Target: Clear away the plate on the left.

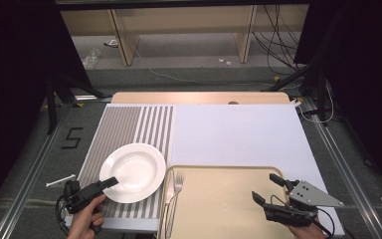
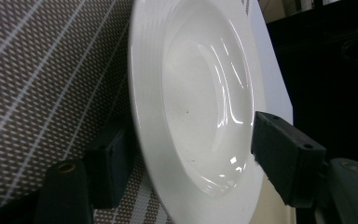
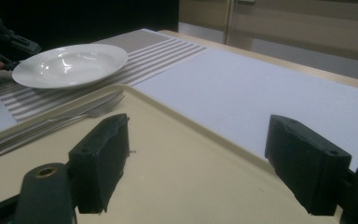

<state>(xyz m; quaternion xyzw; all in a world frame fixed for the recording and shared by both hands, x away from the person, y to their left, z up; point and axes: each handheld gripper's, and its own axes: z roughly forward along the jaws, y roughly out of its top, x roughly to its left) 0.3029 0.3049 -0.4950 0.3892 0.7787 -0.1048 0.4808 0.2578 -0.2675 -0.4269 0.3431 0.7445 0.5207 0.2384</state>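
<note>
A white deep plate (image 1: 134, 172) (image 2: 191, 84) (image 3: 70, 63) lies on a grey striped mat (image 1: 129, 124). My left gripper (image 1: 108, 183) (image 2: 186, 144) is at the plate's near-left rim, with one jaw under the rim by the mat and the other above the bowl. The pads stand apart from the plate, so the gripper is open around the rim. My right gripper (image 1: 267, 187) (image 3: 200, 135) hovers open over the beige tray (image 1: 219, 168) (image 3: 177, 177) with nothing between its jaws. The left gripper (image 3: 4, 44) also shows far off in the right gripper view.
A fork (image 1: 178, 181) (image 3: 88, 112) lies along the tray's left side, with another long piece of cutlery beside it. A white mat (image 1: 234, 134) covers the table to the right of the striped one. A small white item (image 1: 59, 180) lies on the floor at the left.
</note>
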